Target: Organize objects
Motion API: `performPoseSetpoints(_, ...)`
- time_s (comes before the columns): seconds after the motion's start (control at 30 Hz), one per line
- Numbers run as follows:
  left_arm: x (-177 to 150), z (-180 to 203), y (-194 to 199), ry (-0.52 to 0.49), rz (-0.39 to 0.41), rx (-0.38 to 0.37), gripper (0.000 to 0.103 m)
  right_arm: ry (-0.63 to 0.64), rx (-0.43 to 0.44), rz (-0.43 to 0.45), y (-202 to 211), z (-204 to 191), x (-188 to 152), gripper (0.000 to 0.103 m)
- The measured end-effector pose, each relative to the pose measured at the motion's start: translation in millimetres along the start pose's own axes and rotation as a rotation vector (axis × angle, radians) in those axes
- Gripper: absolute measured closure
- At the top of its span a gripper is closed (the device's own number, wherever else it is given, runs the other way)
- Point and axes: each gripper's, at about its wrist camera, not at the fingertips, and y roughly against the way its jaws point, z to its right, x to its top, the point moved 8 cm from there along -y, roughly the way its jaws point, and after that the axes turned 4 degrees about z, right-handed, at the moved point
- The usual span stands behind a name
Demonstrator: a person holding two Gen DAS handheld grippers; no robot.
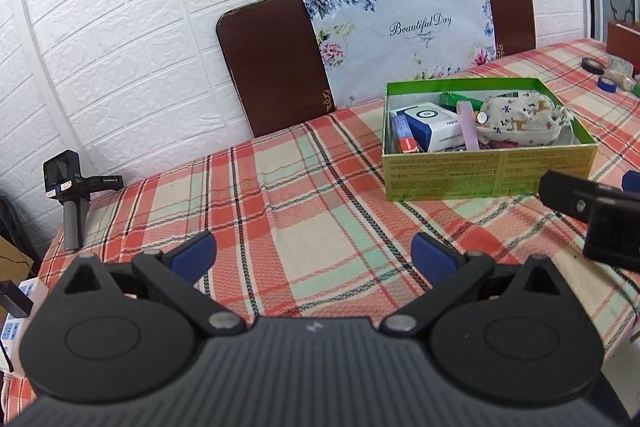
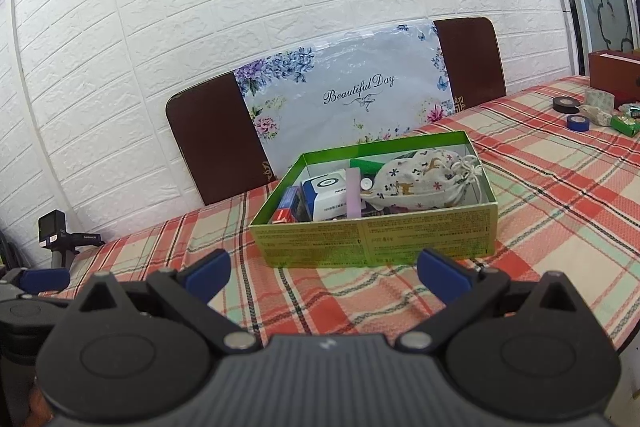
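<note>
My left tongs (image 1: 314, 255) are spread wide with nothing between the blue pads, hovering over bare plaid cloth near the table's near edge. My right tongs (image 2: 324, 269) are just as wide and just as empty, pointed straight at the green box (image 2: 374, 237), whose near wall sits just beyond the pad tips without touching them.

The box stands toward the middle of the table (image 2: 560, 207), and it is already fairly full: a printed cloth pouch (image 2: 424, 183) on its right side, a white-and-blue carton (image 2: 328, 197) and a red packet (image 2: 286, 211) on its left, a pink strip (image 2: 354, 197) between.

What I judge is left to gather lies at the table's far right corner: a black tape roll (image 2: 566, 105), a blue tape roll (image 2: 579, 123) and a small green packet (image 2: 626, 125), all close together. The rolls should be light and stiff; I'd pinch each across its outer rim or through the hole. The packet looks like thin card, so grip gently on its short sides. The box itself is light cardboard with flexible walls, better pushed than squeezed.
</note>
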Motion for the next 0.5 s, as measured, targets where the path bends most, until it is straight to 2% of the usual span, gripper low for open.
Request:
performPoseSetpoints(0.3,-8,7,-2,0.017,-0.078,-0.060,0.000,-0.010,-0.009,0.002,-1,3,-1,0.000)
performPoseSetpoints(0.5,-9,11,-1,0.018,-0.085,-0.070,0.000,0.006,-0.013,0.017,1,2,-1,0.000)
